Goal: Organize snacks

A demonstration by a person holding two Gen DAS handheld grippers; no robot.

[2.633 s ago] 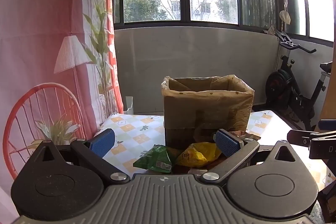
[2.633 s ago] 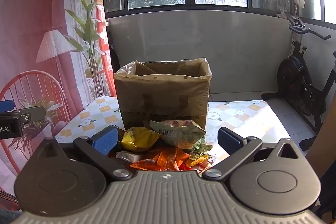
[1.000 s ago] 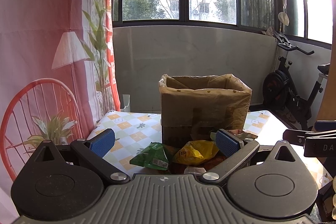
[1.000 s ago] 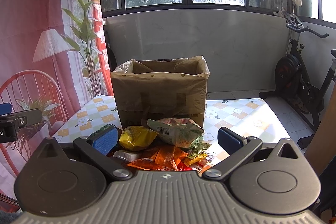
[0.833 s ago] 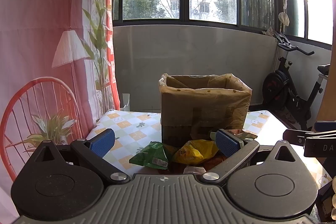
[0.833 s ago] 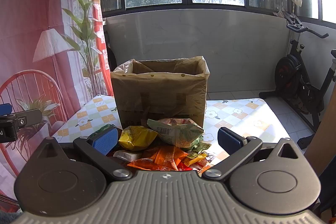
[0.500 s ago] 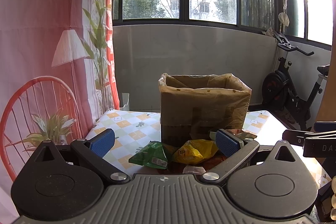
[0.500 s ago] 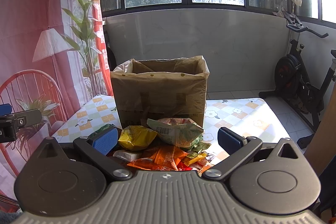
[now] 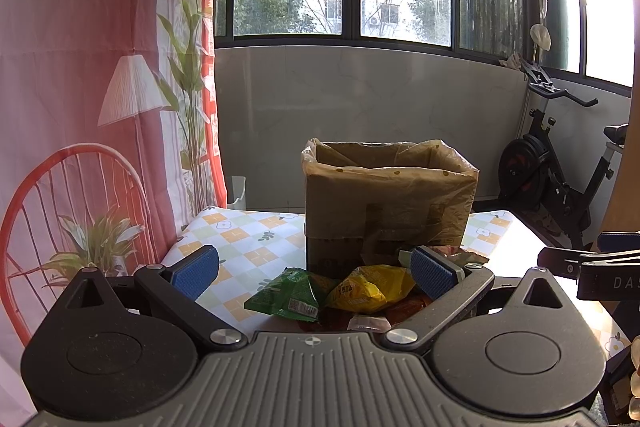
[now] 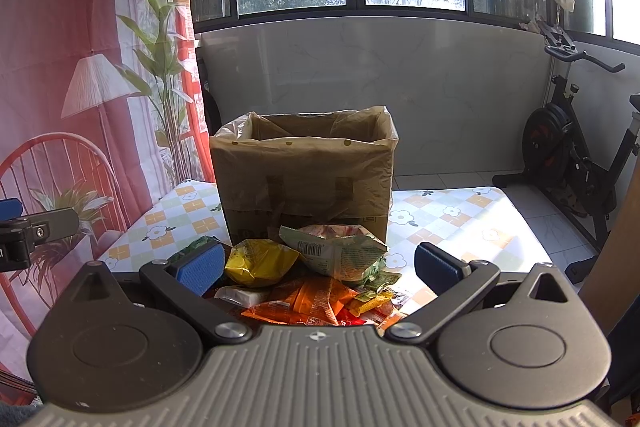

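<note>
A heap of snack packets is seen on a table covered with a checked, flower-printed cloth (image 10: 448, 215), just in front of a cardboard box lined with a plastic bag (image 10: 304, 167), whose top is open. In the heap, a yellow packet (image 10: 258, 261) is flanked by a green packet (image 9: 290, 295) and a larger pale green bag (image 10: 340, 253), with orange wrappers (image 10: 308, 301) lying nearest the camera. The left gripper (image 9: 314, 267) is held above the near edge of the heap with its blue-padded fingers spread wide and nothing between them. The right gripper (image 10: 318, 263) is likewise spread wide and empty. An exercise bike (image 10: 572, 151) is visible beyond the table.
</note>
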